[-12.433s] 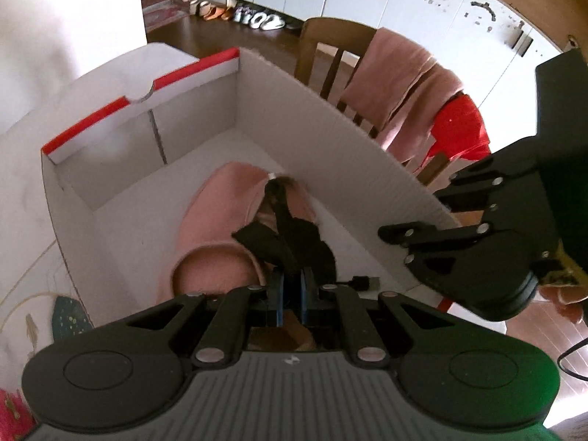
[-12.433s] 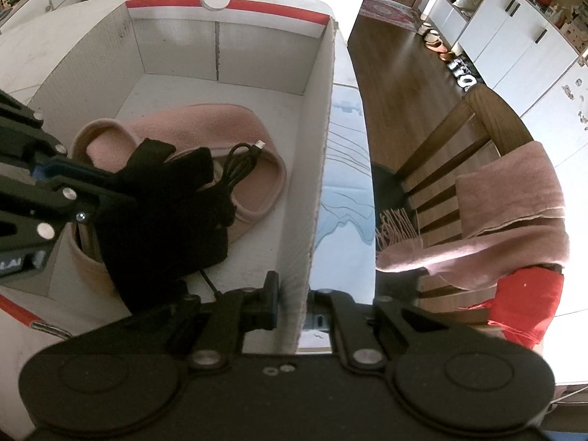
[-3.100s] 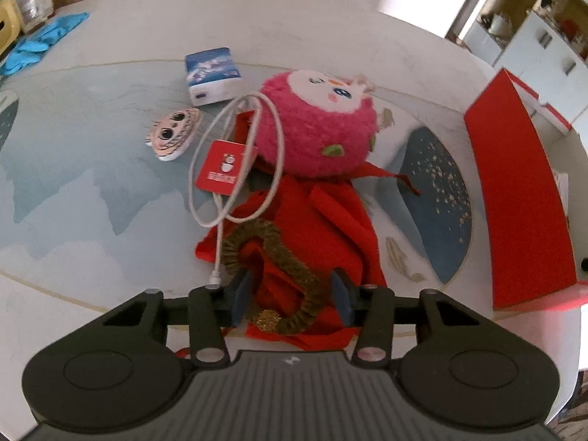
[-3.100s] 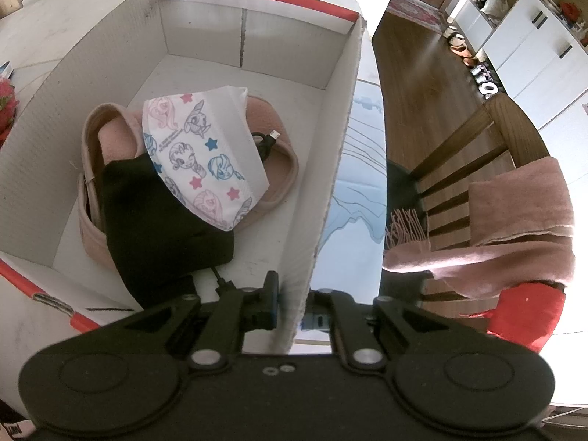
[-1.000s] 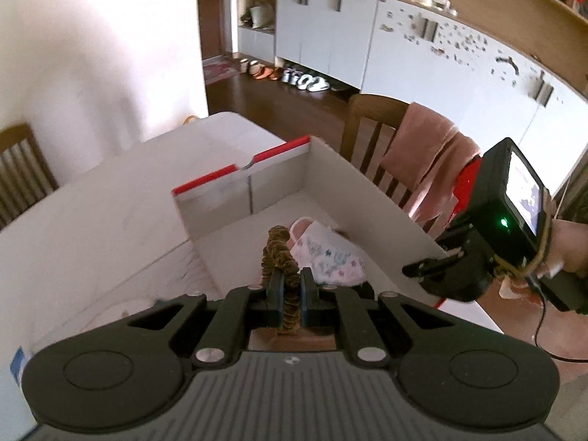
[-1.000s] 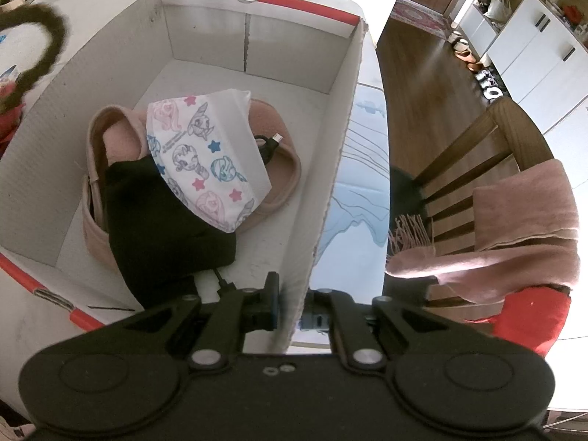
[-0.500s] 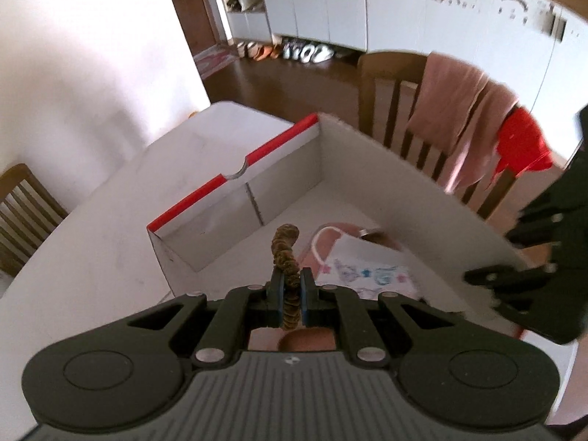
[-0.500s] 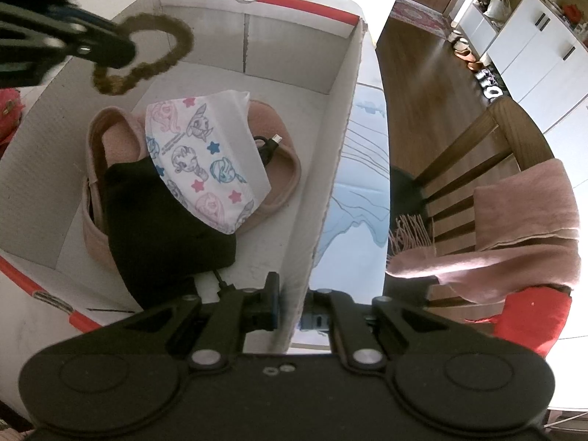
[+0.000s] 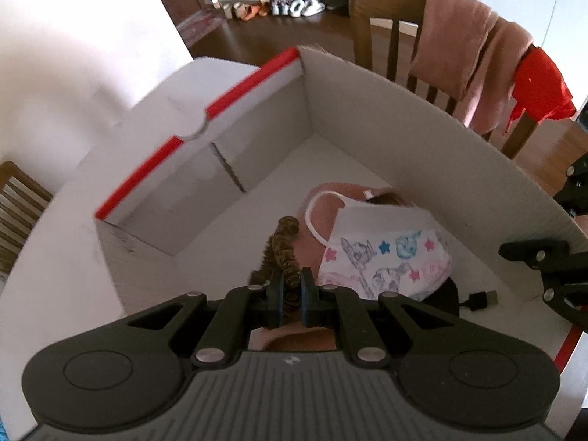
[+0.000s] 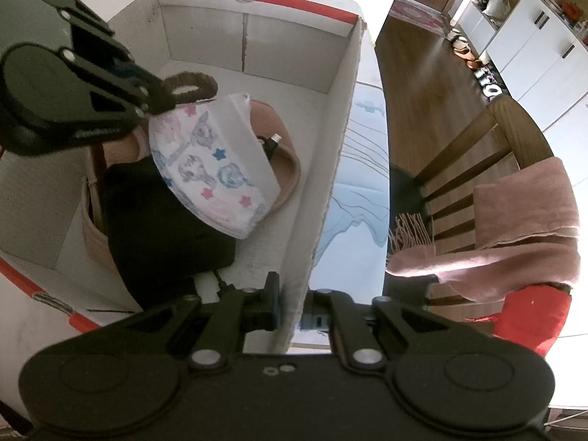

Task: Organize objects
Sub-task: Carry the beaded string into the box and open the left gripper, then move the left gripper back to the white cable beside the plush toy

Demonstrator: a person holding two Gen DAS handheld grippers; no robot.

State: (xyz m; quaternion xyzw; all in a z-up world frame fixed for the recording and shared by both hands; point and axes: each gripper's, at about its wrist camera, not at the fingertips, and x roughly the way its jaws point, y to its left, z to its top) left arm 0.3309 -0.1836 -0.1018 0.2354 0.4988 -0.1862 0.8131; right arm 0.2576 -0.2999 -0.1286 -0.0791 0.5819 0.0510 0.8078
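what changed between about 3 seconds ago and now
The left gripper took hold of the brown scrunchie that lay on the red cloth on the table and carried it over the white box, above the cartoon face mask. The right gripper stays clamped on the box wall; the box contents are unchanged.

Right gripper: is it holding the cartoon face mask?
No, the right gripper is clamped on the box wall; the face mask lies inside.

You've got a brown-and-gold scrunchie (image 9: 282, 248) over the white box (image 9: 367, 110) with its red rim. Inside you see a white mask (image 10: 213, 161) printed with blue, pink and grey cartoon animals and stars, a black cloth (image 10: 161, 213), a dusty-pink slipper (image 10: 286, 169).
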